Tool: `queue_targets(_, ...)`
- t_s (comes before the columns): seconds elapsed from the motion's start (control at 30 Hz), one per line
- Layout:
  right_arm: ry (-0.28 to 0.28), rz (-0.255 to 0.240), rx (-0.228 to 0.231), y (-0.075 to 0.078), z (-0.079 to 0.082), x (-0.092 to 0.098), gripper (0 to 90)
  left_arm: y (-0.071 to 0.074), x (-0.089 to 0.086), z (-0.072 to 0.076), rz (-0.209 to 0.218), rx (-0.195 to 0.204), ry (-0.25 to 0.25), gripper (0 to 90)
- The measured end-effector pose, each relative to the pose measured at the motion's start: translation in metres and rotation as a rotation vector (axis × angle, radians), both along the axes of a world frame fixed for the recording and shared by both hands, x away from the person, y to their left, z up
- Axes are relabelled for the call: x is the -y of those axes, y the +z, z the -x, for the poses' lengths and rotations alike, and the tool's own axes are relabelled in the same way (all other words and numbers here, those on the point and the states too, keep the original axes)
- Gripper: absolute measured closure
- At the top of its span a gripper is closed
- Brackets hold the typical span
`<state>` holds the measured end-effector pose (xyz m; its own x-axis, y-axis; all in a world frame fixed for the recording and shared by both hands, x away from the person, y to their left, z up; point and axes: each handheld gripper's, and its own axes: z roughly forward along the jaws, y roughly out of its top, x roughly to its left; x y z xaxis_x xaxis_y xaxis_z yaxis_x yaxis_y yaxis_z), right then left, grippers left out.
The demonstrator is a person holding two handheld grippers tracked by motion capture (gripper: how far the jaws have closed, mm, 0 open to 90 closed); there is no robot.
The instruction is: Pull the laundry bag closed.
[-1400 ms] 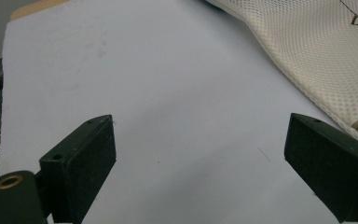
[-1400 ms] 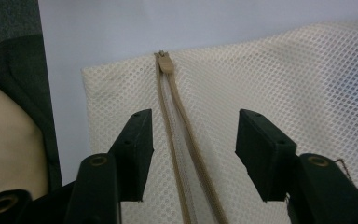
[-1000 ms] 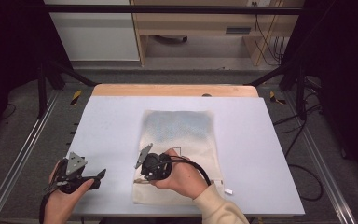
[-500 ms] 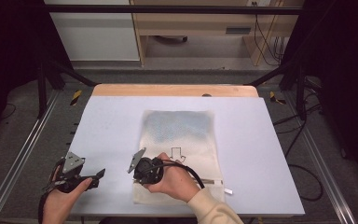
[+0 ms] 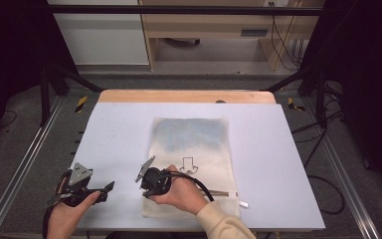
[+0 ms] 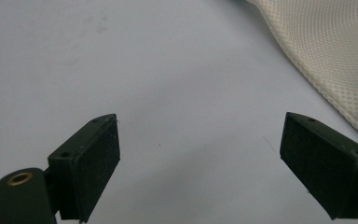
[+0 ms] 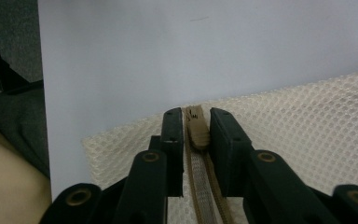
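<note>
Right tool (image 7: pixel 196 133) clamped on the mesh bag's (image 5: pixel 199 149) zipper (image 7: pixel 196 135)
Left tool (image 6: pixel 200 158) sat wide over bare tabletop (image 5: pixel 119 129), near-left of the bag.

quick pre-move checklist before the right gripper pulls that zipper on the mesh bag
1. Right gripper lined up on the zipper: ok, the brown slider end sits between its jaws.
2. Firm grip on the zipper: cannot tell; the jaws are nearly shut, but a thin gap shows on each side.
3. Mesh bag lying flat on the table: ok.
4. Left gripper pinning the bag against the pull: not ok, its jaws stand wide open over bare table, beside the bag's edge.
5. Zip line free of obstacles: ok in the high view, where the metal pull tab lies at its far end.
</note>
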<state>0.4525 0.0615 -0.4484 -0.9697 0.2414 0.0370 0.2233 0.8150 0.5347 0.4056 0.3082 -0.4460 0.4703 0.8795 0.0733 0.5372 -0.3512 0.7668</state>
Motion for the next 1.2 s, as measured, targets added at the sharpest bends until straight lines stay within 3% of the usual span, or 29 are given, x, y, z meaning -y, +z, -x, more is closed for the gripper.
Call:
queue_targets(0.17, 0.003, -0.014, -0.003, 0.003, 0.0, 0.002, 81.8, 0.001, 0.004, 0.002, 0.018, 0.0, -0.013, 11.6)
queue_targets(0.3, 0.009, -0.029, -0.004, 0.009, 0.001, 0.003, 81.9, 0.001, 0.007, 0.006, 0.063, 0.01, -0.037, 11.5)
queue_targets(0.53, 0.026, -0.043, 0.003, 0.03, -0.001, 0.008, 81.9, 0.004, 0.024, 0.015, 0.12, 0.011, -0.116, 13.0)
queue_targets(0.73, 0.038, -0.057, 0.009, 0.035, -0.005, 0.01, 81.9, 0.003, 0.039, 0.022, 0.178, -0.049, -0.194, 19.4)
queue_targets(0.8, 0.041, -0.066, 0.007, 0.033, -0.004, 0.011, 81.9, 0.001, 0.044, 0.021, 0.219, -0.083, -0.22, 19.3)
queue_targets(0.93, 0.044, -0.056, 0.018, 0.027, -0.003, 0.011, 81.9, -0.001, 0.053, 0.021, 0.285, -0.114, -0.247, 18.4)
queue_targets(1.07, 0.04, -0.059, 0.018, 0.024, -0.001, 0.011, 81.9, -0.005, 0.059, 0.021, 0.249, -0.134, -0.25, 18.4)
queue_targets(1.2, 0.037, -0.062, 0.028, 0.024, 0.0, 0.011, 81.9, -0.009, 0.067, 0.018, 0.264, -0.159, -0.267, 18.9)
